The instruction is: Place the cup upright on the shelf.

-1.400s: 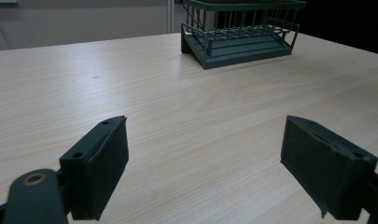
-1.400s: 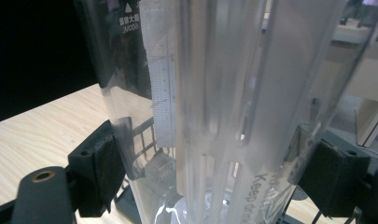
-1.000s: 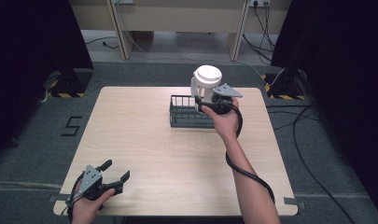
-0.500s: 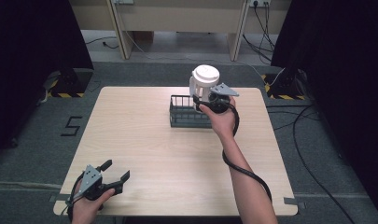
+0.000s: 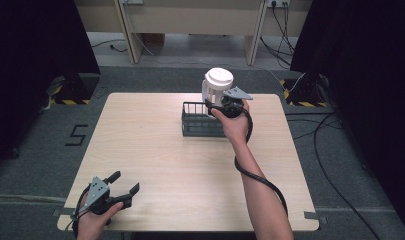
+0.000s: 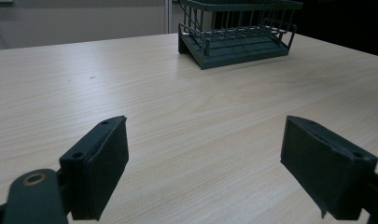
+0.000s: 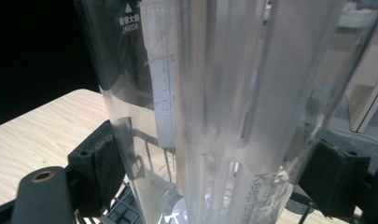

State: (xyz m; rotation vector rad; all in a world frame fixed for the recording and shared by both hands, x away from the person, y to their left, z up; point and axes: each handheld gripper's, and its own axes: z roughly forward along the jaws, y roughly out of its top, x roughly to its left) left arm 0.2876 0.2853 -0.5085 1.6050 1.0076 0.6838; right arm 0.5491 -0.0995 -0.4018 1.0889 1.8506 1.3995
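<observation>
**Jug barely moved above the rack**

Since a second ago, the right tongs (image 5: pixel 216 104) still clamp the clear jug (image 5: pixel 217 86) over the wire rack (image 5: pixel 200 122); lowering seems pending. The left tongs (image 5: pixel 121 184) stay wide, near the worktop (image 5: pixel 155 150) edge.

A wire rack (image 5: pixel 202 120) stands on the desk (image 5: pixel 155 150) toward its far edge, a little right of centre. A clear container (image 5: pixel 217 86) is held upright at the rack's far right corner, above it, between the jaws of the right gripper (image 5: pixel 221 104). The left gripper (image 5: pixel 126 182) sits at the desk's near left corner, well apart from the rack, its jaws pointing toward it.
</observation>
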